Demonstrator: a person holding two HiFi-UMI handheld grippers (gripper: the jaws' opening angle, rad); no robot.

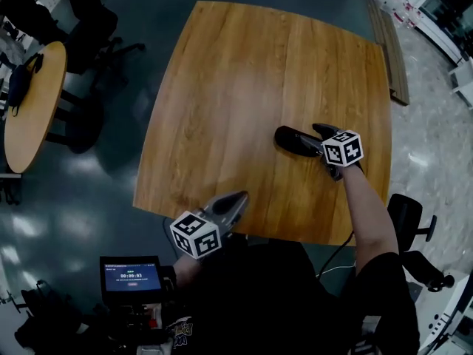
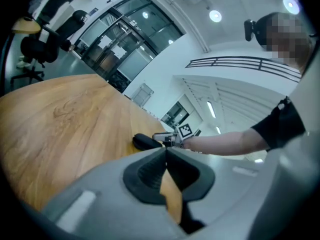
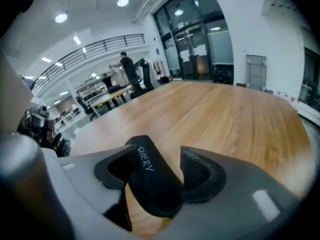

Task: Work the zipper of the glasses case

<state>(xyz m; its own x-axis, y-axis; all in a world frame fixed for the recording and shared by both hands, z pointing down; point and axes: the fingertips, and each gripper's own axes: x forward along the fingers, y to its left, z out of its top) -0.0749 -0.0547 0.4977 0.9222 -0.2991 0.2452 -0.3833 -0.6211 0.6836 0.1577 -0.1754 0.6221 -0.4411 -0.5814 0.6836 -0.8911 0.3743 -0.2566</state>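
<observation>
The black glasses case [image 1: 293, 140] lies on the wooden table [image 1: 244, 72] near its right front corner. My right gripper [image 1: 316, 140] reaches down over the case's right end. In the right gripper view the case [image 3: 152, 184], lettered in white, lies between the wide-spread jaws of the right gripper [image 3: 157, 155], which is open; the pads do not squeeze it. No zipper shows. My left gripper [image 1: 240, 197] hovers at the table's front edge, shut and empty, well left of the case. The left gripper [image 2: 166, 152] looks toward the case [image 2: 145, 142] across the table.
A round wooden table [image 1: 33, 102] and dark office chairs stand at the left. A small screen [image 1: 131, 278] sits low at the front left. A black chair [image 1: 410, 220] stands to the right of the table, and a wooden bench [image 1: 388, 46] lies beyond it.
</observation>
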